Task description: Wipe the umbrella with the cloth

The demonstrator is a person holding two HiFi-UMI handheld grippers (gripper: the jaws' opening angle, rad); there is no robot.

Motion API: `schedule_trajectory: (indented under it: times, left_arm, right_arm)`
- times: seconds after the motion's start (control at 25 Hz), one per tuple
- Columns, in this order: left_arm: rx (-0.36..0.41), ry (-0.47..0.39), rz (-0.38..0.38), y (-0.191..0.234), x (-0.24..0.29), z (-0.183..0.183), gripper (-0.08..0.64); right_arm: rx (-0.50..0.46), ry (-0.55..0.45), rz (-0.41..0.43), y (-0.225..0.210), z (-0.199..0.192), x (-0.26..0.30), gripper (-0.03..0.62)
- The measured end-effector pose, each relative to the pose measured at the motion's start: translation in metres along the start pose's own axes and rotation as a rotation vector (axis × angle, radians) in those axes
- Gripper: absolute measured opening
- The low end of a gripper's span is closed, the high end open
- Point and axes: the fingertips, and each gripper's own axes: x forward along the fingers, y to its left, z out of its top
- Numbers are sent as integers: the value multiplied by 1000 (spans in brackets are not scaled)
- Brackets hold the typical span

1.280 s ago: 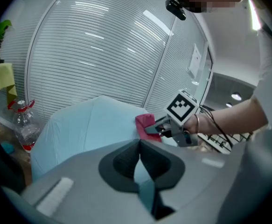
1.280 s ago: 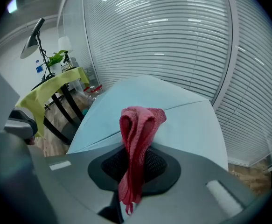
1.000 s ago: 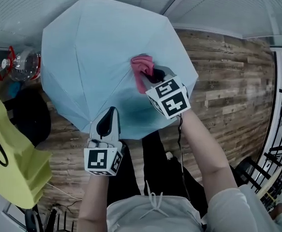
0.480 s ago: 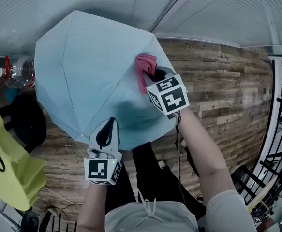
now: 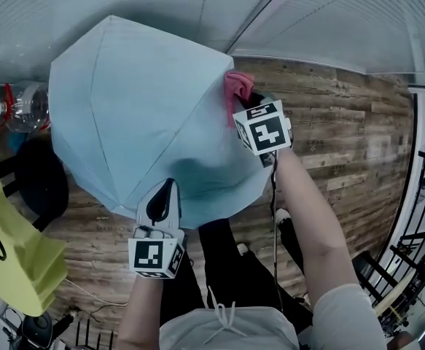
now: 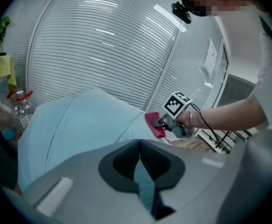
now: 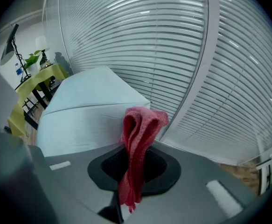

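Note:
A light blue open umbrella (image 5: 139, 108) fills the upper left of the head view. My left gripper (image 5: 161, 199) is shut on the canopy's near edge; a strip of blue fabric (image 6: 140, 171) runs between its closed jaws. My right gripper (image 5: 247, 102) is shut on a pink-red cloth (image 5: 238, 86), which rests at the canopy's far right rim. In the right gripper view the folded cloth (image 7: 138, 134) stands up out of the jaws, with the umbrella (image 7: 89, 111) just behind it. The left gripper view shows the umbrella (image 6: 80, 120) and, beyond it, the cloth (image 6: 153, 123).
Window blinds (image 5: 197, 6) run along the back. At the left are a yellow table (image 5: 8, 246), a plastic bottle with a red cap (image 5: 22, 108) and a dark round object (image 5: 41, 184). A black metal rack (image 5: 423, 195) stands at the right on the wood floor (image 5: 343, 144).
My right gripper has slid the cloth rightward and farther across the canopy to its right rim. The umbrella has shifted a little left. My left gripper keeps its hold on the near edge.

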Motion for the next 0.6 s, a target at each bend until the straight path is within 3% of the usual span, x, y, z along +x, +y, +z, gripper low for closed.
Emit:
schedule_trajectory:
  times: [0.16, 0.36, 0.6]
  left_arm:
    - [-6, 9, -1, 4, -8, -6, 8]
    - [3, -11, -10, 7, -33, -2, 8]
    - [-9, -50, -14, 23, -76, 4, 8]
  right_arm:
    - [13, 6, -62, -13, -3, -13, 54]
    - [13, -69, -89, 6, 16, -61, 54]
    - [-16, -135, -26, 88, 29, -114, 54]
